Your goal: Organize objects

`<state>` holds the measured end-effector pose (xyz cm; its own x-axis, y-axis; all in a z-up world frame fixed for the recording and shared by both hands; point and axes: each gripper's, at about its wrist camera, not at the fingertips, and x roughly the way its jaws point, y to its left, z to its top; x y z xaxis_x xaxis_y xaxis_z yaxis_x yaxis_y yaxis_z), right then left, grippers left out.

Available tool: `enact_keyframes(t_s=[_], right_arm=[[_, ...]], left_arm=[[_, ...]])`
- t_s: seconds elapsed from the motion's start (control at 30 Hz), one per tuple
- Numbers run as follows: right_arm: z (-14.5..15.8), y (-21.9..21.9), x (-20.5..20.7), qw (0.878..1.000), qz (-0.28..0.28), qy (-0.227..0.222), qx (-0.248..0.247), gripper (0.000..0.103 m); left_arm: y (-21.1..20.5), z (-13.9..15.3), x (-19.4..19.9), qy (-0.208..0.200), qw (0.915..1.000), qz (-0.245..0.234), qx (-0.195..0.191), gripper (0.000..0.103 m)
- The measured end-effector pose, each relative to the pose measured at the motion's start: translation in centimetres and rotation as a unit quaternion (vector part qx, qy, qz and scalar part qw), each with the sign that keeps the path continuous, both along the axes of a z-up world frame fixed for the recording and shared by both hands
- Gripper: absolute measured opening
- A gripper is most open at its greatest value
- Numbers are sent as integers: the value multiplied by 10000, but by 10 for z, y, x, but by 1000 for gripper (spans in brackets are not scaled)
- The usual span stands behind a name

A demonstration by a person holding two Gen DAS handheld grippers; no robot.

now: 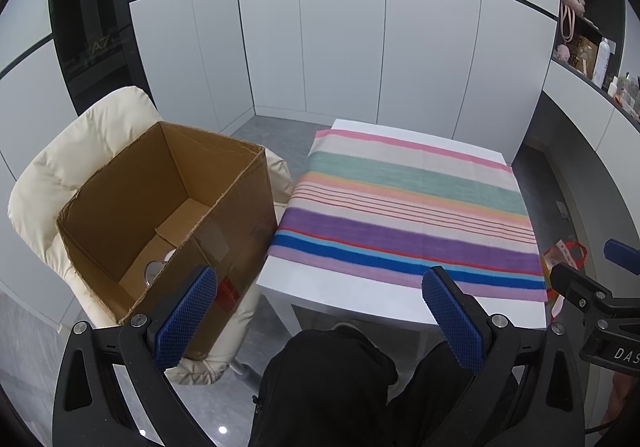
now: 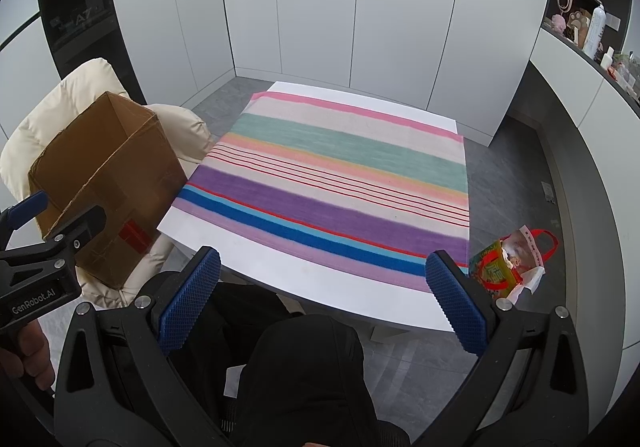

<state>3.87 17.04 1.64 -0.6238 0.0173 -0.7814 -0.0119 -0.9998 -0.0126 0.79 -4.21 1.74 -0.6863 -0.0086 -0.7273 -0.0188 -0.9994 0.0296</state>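
Observation:
An open brown cardboard box (image 1: 160,207) rests on a cream padded chair (image 1: 48,183) left of the table; a round metal lid-like thing (image 1: 154,271) lies on its floor. The same box (image 2: 108,183) shows at the left in the right wrist view. A striped cloth (image 1: 408,215) covers the white table (image 1: 352,299) with nothing on it. My left gripper (image 1: 320,319) hangs open over the near table edge and the person's dark-clad knees. My right gripper (image 2: 322,299) is open too, nothing between its blue pads.
A colourful bag with red handles (image 2: 510,267) stands on the grey floor right of the table. White cabinet doors (image 1: 340,47) close off the back. A shelf with bottles and soft toys (image 2: 588,27) runs along the right wall. The person's legs (image 2: 304,375) are under the near edge.

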Motion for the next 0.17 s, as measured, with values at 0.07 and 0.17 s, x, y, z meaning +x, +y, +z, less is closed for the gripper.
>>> enact_keyframes(t_s=[0.07,0.17], right_arm=[[0,-1,0,10000,-2,-5,-3,103],[0,0,0,10000,3,-9,-4,103]], left_arm=[[0,0,0,-1,10000,-2,3,103],[0,-1,1,-2,10000,-9,-6,103]])
